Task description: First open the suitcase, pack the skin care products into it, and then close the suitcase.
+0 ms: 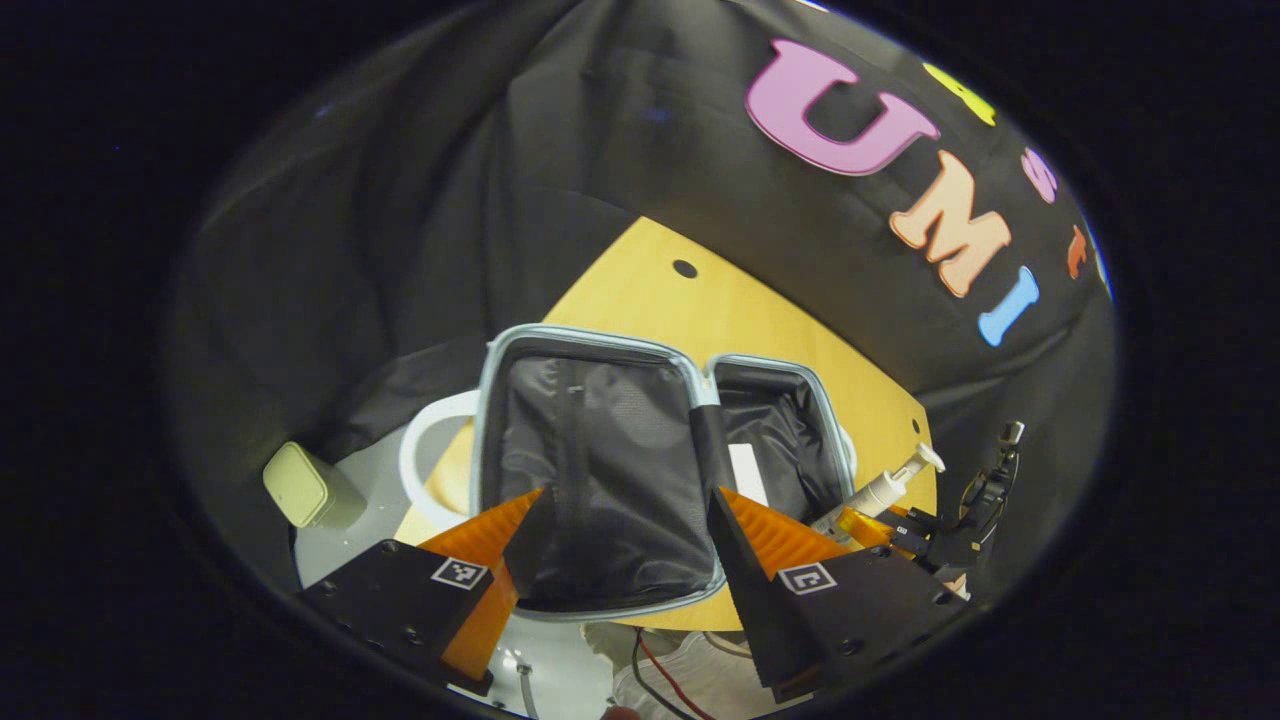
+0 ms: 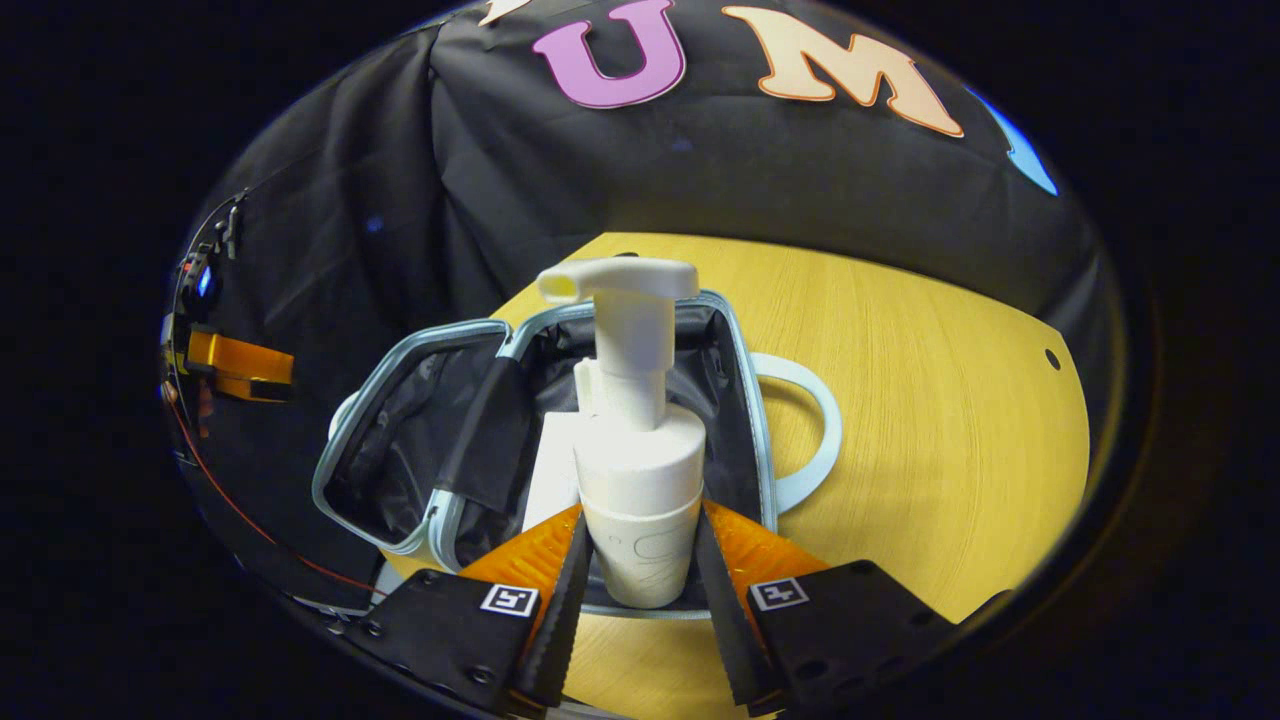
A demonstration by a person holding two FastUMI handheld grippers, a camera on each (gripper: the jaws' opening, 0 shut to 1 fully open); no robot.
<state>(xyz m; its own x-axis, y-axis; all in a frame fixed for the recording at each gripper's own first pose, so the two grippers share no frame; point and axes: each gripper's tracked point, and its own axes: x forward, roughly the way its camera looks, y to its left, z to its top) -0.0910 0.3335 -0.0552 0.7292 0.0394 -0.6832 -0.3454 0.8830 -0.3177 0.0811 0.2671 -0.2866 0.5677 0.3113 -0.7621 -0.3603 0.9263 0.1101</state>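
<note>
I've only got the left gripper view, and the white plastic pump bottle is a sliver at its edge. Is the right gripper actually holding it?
Observer: Yes. In the right gripper view the right gripper has both fingers pressed on the lower body of the white plastic pump bottle.
Operator: Upright?
Observer: Yes, upright, with the spout pointing to that view's left.
Operator: Where is it relative to the case?
Observer: It lines up with the compartment of the open, light-blue-rimmed suitcase that holds a flat white box.

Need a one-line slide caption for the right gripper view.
Right gripper grips a white pump bottle above the open suitcase lying on the yellow table.
</note>
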